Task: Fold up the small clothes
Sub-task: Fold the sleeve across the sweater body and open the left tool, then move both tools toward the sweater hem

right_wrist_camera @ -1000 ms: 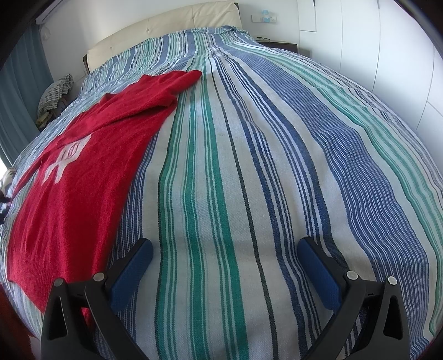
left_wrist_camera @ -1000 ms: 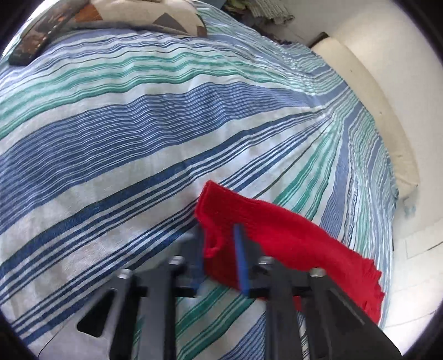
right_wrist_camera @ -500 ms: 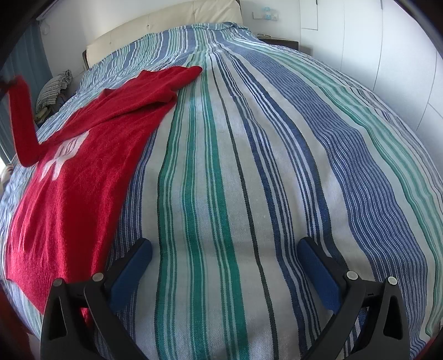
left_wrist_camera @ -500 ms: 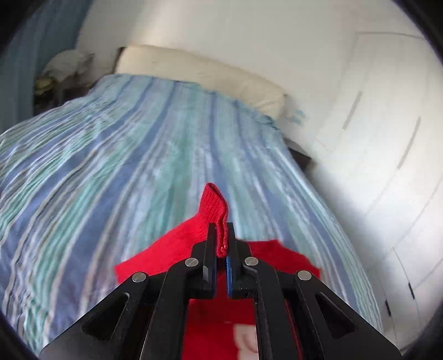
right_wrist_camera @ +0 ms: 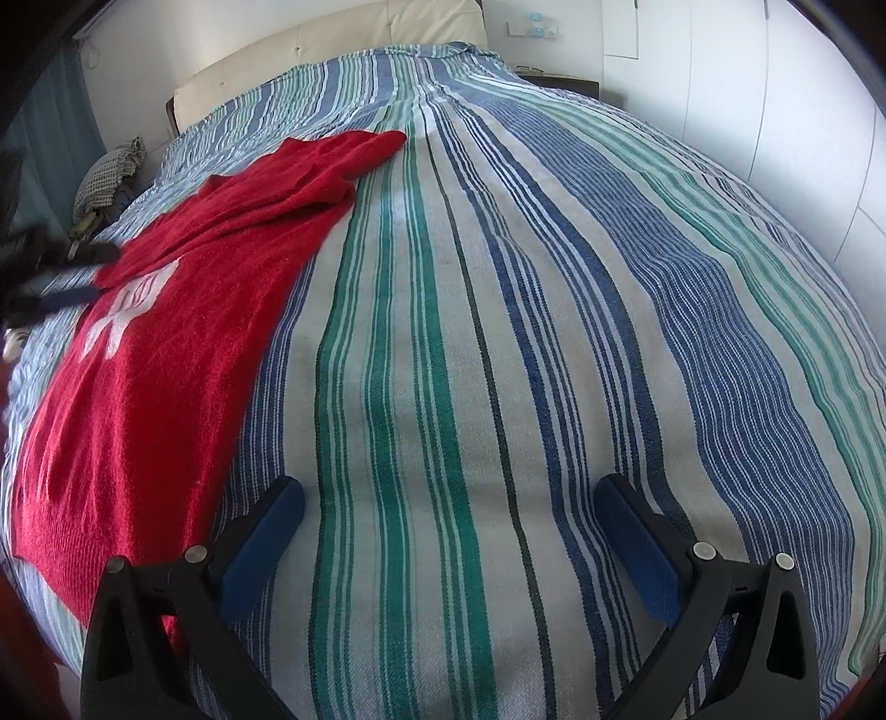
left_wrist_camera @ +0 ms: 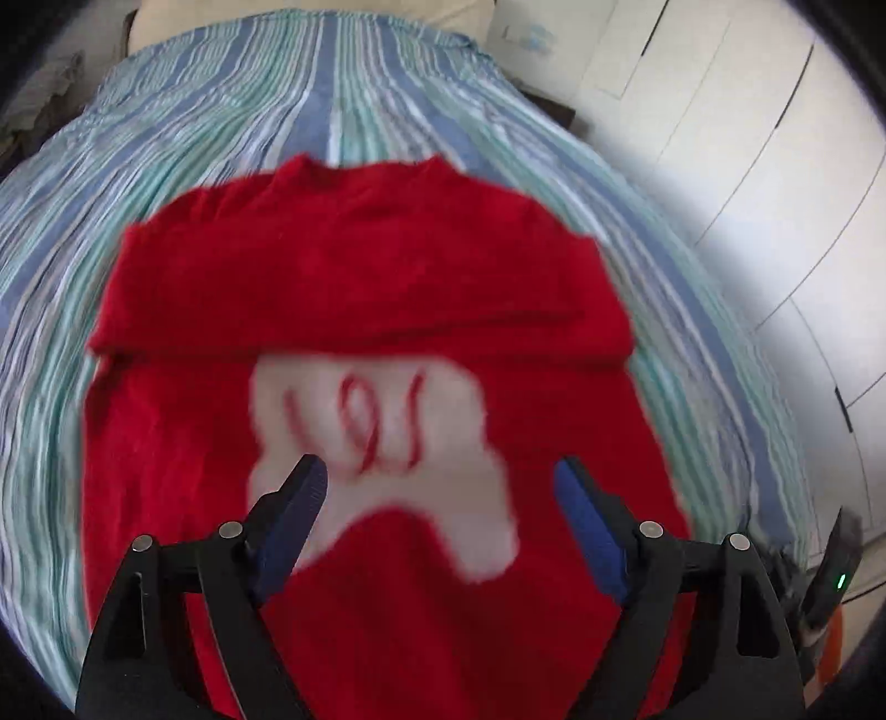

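The left claw (left_wrist_camera: 440,484) hangs over a red sweater (left_wrist_camera: 354,288) spread on the bed (left_wrist_camera: 221,116), its blue-padded fingers (left_wrist_camera: 290,518) spread wide with nothing between them. One sleeve lies folded straight across the chest — a thick red band running from side to side, just above a white motif (left_wrist_camera: 382,443) with red curls in it. The picture is blurred, so the motif's shape is hard to read. The bed cover carries blue, green and white stripes. White cupboard doors (left_wrist_camera: 764,183) stand along the right, and a pale headboard (left_wrist_camera: 310,14) shows at the top edge.
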